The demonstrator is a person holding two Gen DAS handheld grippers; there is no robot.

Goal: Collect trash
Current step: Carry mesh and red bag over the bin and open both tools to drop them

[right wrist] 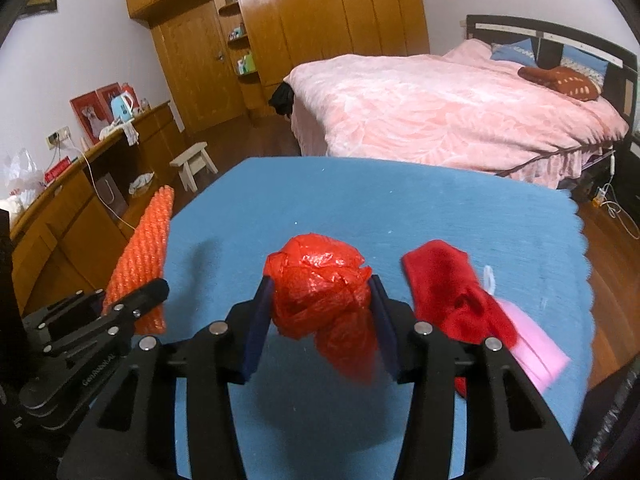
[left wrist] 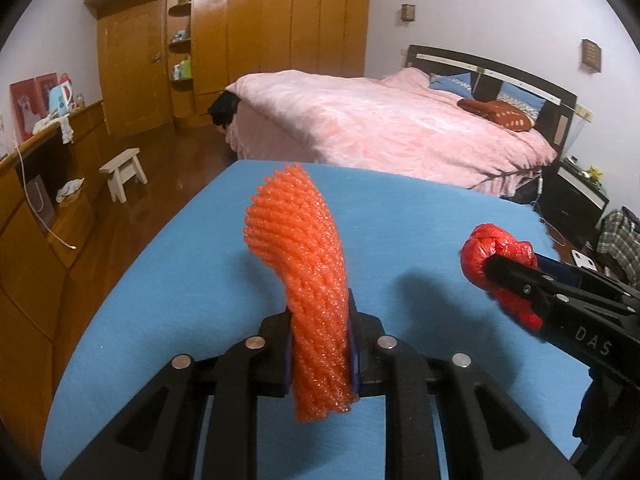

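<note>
— What does each hand have?
— The left gripper [left wrist: 320, 344] pinches an orange foam net sleeve [left wrist: 304, 280] upright above the blue tabletop [left wrist: 160, 280]. The right gripper [right wrist: 320, 320] clamps a knotted red plastic bag [right wrist: 320, 292] (red cloth [right wrist: 448, 292] just beside).

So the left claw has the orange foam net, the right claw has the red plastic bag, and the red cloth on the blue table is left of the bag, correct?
Not quite. The red cloth lies to the right of the red plastic bag, as the right wrist view shows. The rest holds: left claw grips the orange foam net, right claw grips the bag, over the blue table.
</note>
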